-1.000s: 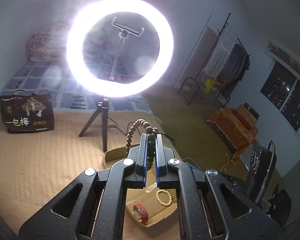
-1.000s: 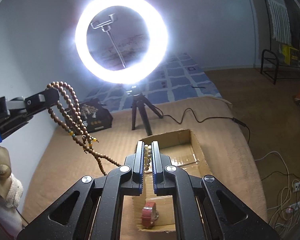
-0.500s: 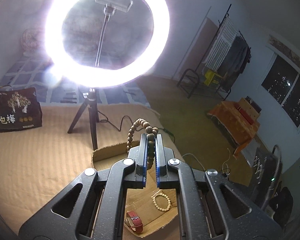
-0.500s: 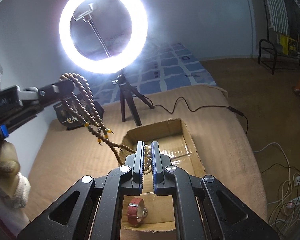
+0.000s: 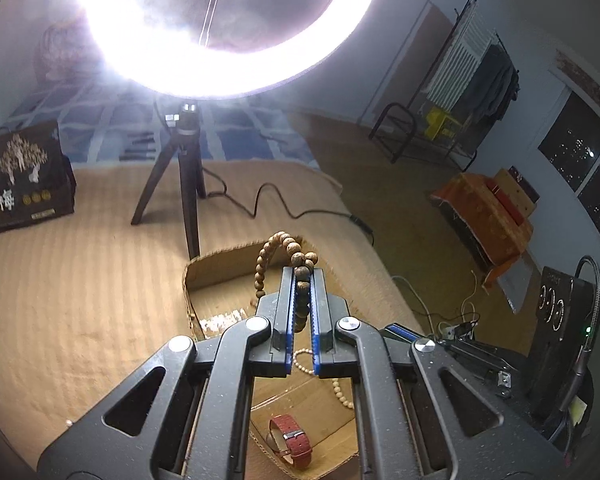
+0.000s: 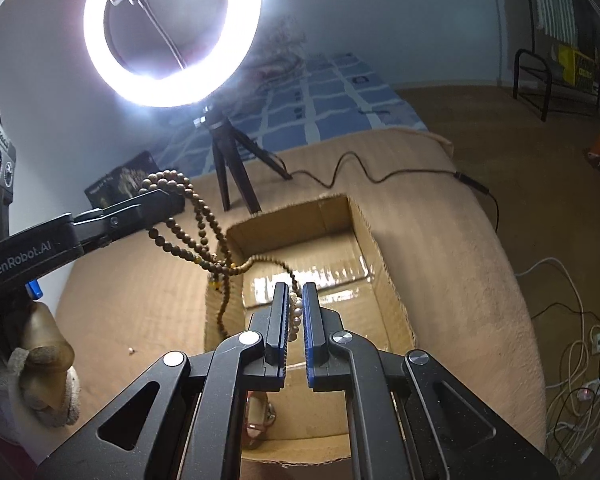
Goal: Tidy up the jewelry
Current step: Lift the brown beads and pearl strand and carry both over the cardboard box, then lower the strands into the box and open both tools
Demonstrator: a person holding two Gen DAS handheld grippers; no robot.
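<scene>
Both grippers have sunk toward the box since the earlier frames, and the ring light (image 6: 172, 32) now sits higher in each view, cut off at the top of the left wrist view. Right wrist view, L to R: a hand (image 6: 40, 368) at the far left edge carries the left gripper (image 6: 168, 202), its jaws clamped on a brown bead strand (image 6: 204, 240); the strand's loops hang from the tips, sag across the box's left wall and reach over to the right gripper (image 6: 295, 308). Right gripper: jaws closed on pale beads (image 6: 296, 312) plus the strand's end, held above the box (image 6: 376, 256) interior. A watch (image 6: 260, 420) lies on the box floor, seen under the gripper frame. Box rests on a tan blanket (image 6: 440, 220); tripod (image 6: 232, 164) stands behind it w/ its cable trailing right. Left wrist view, L to R: black bag (image 5: 20, 180) on blanket, tripod, then left gripper (image 5: 302, 280) shut on the brown beads, a loop arching above its tips. Below it, inside the box, lie a pale bracelet (image 5: 300, 360) and the red-strapped watch (image 5: 292, 440). Clothes rack (image 5: 472, 76) stands far right.
</scene>
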